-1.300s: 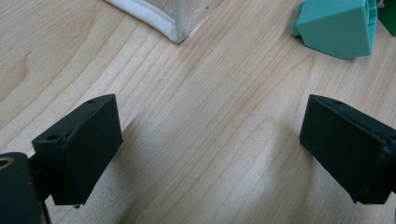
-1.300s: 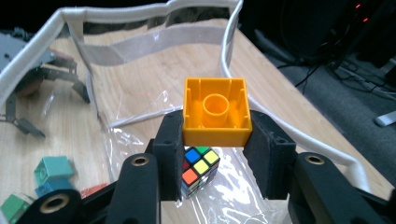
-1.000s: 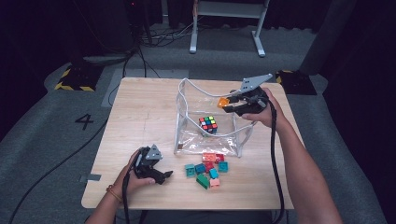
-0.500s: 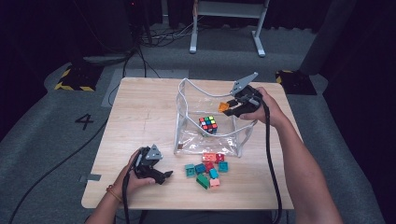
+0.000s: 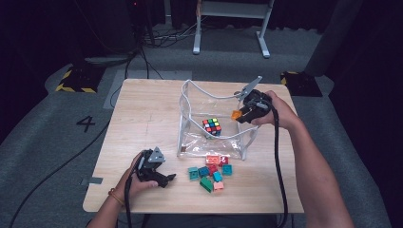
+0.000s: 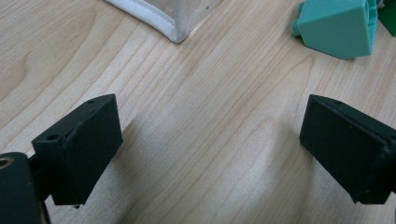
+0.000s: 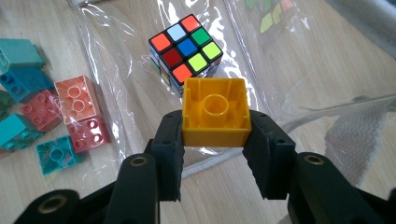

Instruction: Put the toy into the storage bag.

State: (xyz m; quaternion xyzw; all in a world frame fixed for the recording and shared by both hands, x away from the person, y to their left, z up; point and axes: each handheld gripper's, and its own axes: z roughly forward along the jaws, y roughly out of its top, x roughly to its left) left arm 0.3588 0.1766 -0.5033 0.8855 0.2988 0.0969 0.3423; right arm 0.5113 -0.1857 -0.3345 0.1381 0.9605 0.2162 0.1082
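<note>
- High view: the right gripper (image 5: 239, 114) is held above the right rim of the clear pouch (image 5: 190, 118), with an orange-yellow brick (image 5: 236, 114) clamped between its jaws.
- Right gripper view: the brick (image 7: 215, 112) is seen hollow side up, pressed from both sides by the pads; the puzzle cube (image 7: 185, 48) lies just beyond it on the pouch floor, apart from the brick.
- High view: the cube (image 5: 212, 126) sits near the pouch's middle, with bare plastic left around it on all sides.
- High view: the loose bricks (image 5: 209, 172) are clustered on the table (image 5: 142, 109) just outside the pouch's near edge.
- Left gripper view: the left gripper (image 6: 210, 144) is spread wide over bare wood with nothing between its jaws; a pouch corner (image 6: 175, 32) and a teal brick (image 6: 336, 28) lie ahead of it.
- High view: the left gripper (image 5: 167, 179) rests near the table's front edge, well apart from the pouch.
</note>
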